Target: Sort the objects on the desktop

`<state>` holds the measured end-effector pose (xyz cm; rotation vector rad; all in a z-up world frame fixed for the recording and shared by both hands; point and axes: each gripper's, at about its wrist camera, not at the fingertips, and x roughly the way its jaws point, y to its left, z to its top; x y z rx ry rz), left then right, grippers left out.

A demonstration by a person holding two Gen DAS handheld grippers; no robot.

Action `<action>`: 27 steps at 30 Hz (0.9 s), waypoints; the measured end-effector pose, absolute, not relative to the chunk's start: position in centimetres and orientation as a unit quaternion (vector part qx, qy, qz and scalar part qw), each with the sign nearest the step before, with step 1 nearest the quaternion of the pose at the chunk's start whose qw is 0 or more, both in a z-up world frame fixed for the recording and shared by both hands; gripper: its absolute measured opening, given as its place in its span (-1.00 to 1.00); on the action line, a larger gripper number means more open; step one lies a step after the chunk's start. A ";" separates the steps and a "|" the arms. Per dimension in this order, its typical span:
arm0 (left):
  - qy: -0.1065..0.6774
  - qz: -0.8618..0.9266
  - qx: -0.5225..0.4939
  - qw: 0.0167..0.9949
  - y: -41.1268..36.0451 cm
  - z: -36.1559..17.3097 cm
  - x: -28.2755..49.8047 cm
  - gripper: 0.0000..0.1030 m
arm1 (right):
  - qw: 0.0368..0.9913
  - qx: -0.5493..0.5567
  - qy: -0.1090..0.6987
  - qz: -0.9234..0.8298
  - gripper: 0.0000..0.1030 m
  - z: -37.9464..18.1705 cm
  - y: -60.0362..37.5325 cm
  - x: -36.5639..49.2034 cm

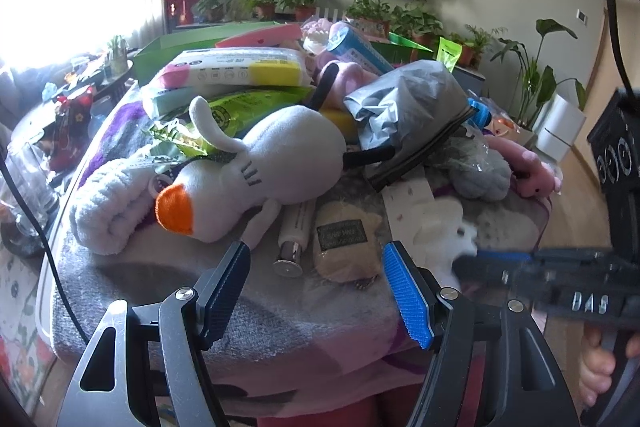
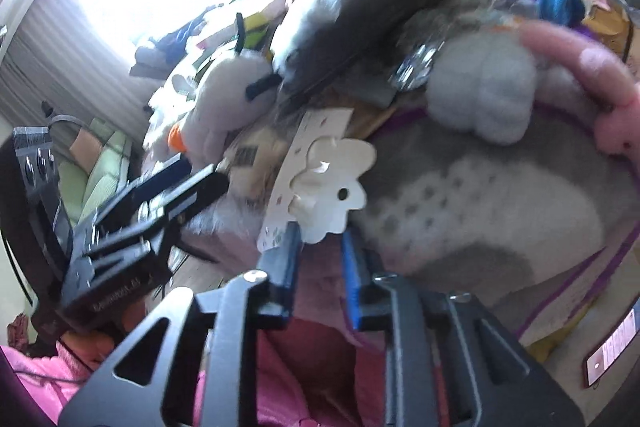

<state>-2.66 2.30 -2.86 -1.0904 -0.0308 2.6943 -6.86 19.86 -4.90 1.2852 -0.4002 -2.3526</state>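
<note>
Desktop pile (image 1: pixel 280 115) unsorted, heaped far of both grippers. Left gripper (image 1: pixel 316 291) jaws apart, empty. Right gripper (image 2: pixel 320 259) clamped on white flower-shaped card (image 2: pixel 336 183) at near edge. Sorting barely begun.

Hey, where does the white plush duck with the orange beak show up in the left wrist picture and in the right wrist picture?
Left wrist: the white plush duck with the orange beak lies centre-left, beak pointing lower left, just beyond the open left claw.
Right wrist: the duck sits left of centre, smaller and blurred, above the left claw.
Shared landmark: the white flower-shaped card, right of the duck in both.
</note>
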 end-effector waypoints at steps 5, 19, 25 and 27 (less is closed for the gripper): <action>-0.009 0.915 -0.384 0.124 2.8 -3.4 -2.9 0.36 | 0.189 0.450 -0.133 -0.863 -0.76 -4.1 19.9 -7.0; -0.067 0.903 -0.389 0.168 2.8 -2.7 -3.1 0.35 | 0.140 0.468 -0.098 -0.867 -0.80 -4.4 21.0 -7.0; -0.067 0.892 -0.405 0.191 3.8 -3.0 -4.0 0.06 | 0.149 0.463 -0.104 -0.868 -0.75 -4.2 21.4 -7.8; -0.071 0.881 -0.428 0.188 4.1 -3.9 -4.7 -0.05 | 0.150 0.466 -0.103 -0.866 -0.75 -4.4 21.5 -8.1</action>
